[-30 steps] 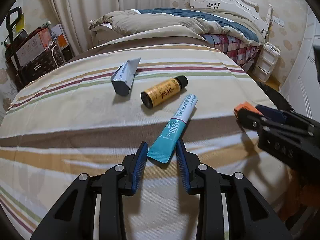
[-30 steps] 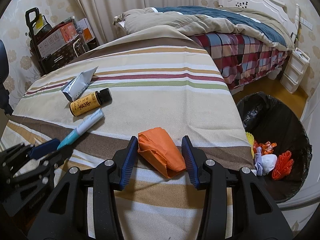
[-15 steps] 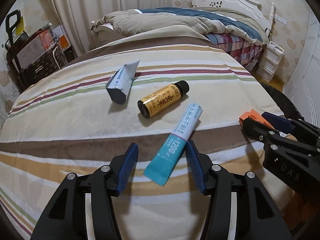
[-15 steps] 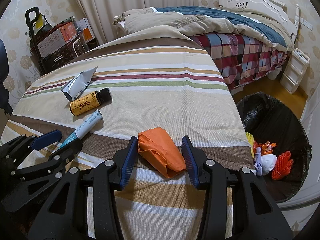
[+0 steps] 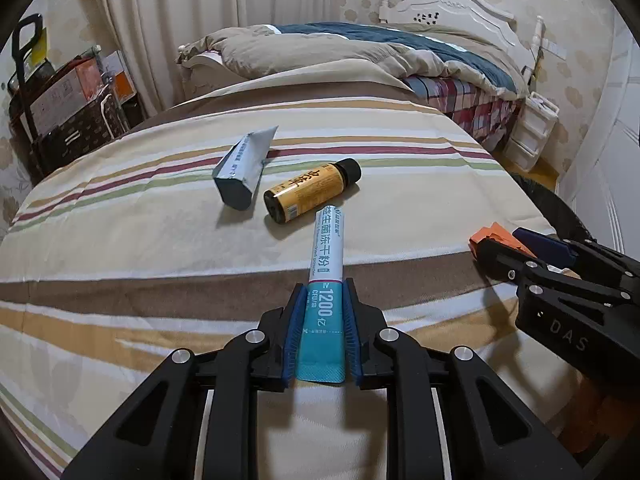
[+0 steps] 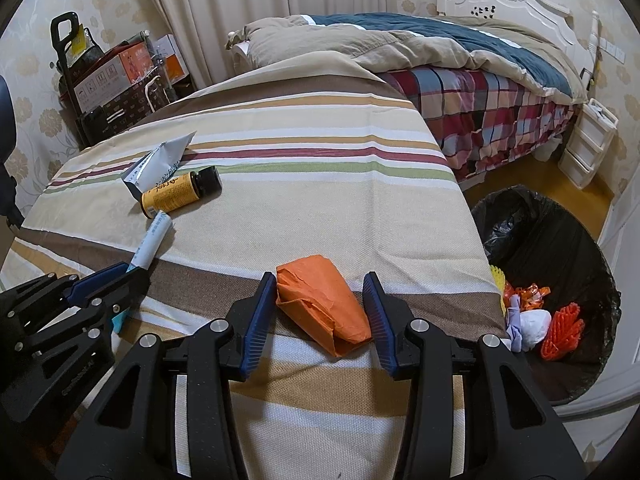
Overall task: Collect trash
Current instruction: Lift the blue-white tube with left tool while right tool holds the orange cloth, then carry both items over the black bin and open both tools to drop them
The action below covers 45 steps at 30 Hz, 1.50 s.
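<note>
A teal-and-white tube point(image 5: 328, 248) lies on the striped cloth point(image 5: 120, 240). My left gripper point(image 5: 323, 286) is closing on the tube's teal end, and both blue pads press its sides. From the right wrist view, that gripper point(image 6: 116, 276) shows at the left with the tube point(image 6: 154, 240) sticking out ahead. My right gripper point(image 6: 318, 276) is shut on a crumpled orange paper wad point(image 6: 320, 304) that rests on the cloth. A yellow bottle with a black cap point(image 5: 312, 190) and a grey foil pouch point(image 5: 244, 172) lie farther back.
A round bin with a black liner point(image 6: 560, 248) stands on the floor right of the table and holds several bits of trash. Behind the table is a bed point(image 6: 460, 52). Stacked boxes and a cart point(image 6: 104, 80) fill the left corner. White drawers point(image 6: 588, 140) stand by the bed.
The left gripper opened wider, slid forward around the tube, then shut on its teal end. The tube now points straight ahead. The right gripper and orange wad have not moved.
</note>
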### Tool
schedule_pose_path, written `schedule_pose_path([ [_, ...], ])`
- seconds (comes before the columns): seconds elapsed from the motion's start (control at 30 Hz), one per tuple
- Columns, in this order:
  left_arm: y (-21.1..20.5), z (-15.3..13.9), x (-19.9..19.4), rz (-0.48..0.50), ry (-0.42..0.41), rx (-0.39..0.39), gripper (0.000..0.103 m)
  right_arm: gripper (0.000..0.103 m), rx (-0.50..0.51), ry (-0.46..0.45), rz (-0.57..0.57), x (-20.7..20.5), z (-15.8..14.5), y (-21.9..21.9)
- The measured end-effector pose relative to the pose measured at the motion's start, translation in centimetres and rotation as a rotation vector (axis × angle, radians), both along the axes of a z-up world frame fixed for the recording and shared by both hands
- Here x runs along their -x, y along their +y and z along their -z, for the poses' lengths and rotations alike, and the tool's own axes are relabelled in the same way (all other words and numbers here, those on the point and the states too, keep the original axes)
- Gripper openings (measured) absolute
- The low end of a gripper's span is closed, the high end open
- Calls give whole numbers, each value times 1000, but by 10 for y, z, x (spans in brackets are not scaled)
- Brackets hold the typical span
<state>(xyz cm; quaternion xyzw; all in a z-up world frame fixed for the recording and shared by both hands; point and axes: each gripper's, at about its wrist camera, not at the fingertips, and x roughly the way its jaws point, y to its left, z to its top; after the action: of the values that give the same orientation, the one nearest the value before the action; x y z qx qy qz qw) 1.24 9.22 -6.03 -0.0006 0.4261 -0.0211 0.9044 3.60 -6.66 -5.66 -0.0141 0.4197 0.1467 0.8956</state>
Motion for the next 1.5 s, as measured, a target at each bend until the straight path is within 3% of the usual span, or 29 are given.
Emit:
schedule_pose_path([
  [0.47,3,-11,21,-35,-56,38,21,42,-11,-27,20,13,-4,-5],
  [0.83,-15,-28,24,-10,-112,51,21,42,-26,-69,52,28,-20,-23],
  [1.13,-55,-42,16,68,-152,63,21,42,-23,-131,139,34,-43,-65],
  [1.5,-120,-49,-12,175,-171,69,21,42,-2,-157,302,17,-46,-140],
])
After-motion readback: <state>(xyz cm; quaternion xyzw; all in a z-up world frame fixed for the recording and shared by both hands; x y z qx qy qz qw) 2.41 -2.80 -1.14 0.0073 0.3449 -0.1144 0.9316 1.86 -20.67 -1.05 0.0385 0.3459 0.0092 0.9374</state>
